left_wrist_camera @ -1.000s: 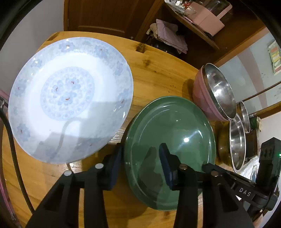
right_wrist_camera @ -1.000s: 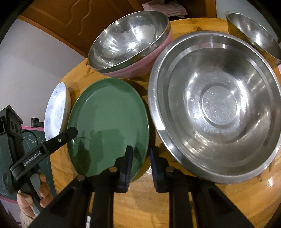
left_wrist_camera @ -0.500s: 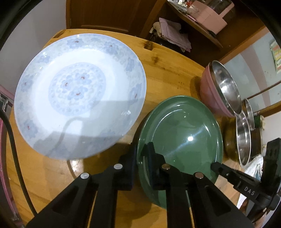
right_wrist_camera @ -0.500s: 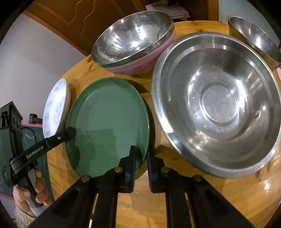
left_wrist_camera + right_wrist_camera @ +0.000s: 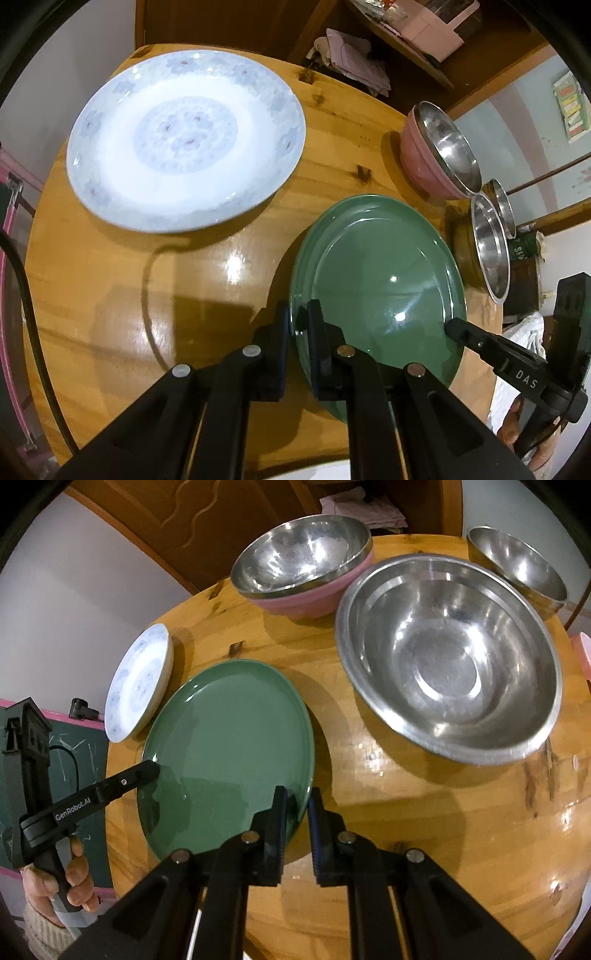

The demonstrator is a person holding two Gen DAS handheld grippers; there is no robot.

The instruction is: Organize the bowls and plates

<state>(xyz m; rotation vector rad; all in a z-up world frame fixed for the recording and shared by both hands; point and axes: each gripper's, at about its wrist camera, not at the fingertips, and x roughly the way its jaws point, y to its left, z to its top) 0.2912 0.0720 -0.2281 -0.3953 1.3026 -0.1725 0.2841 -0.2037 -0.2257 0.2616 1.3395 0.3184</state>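
- Both grippers have closed on the green plate since the earlier frames & it now sits further from the patterned plate, near edge looks raised off the table.
- L gripper: jaws clamped on plate's left rim.
- R gripper: clamped on right rim, big steel bowl just beside.
- Tip: lift both sides evenly, keep it level, clear the blue-white rim before setting down on it, I reckon.
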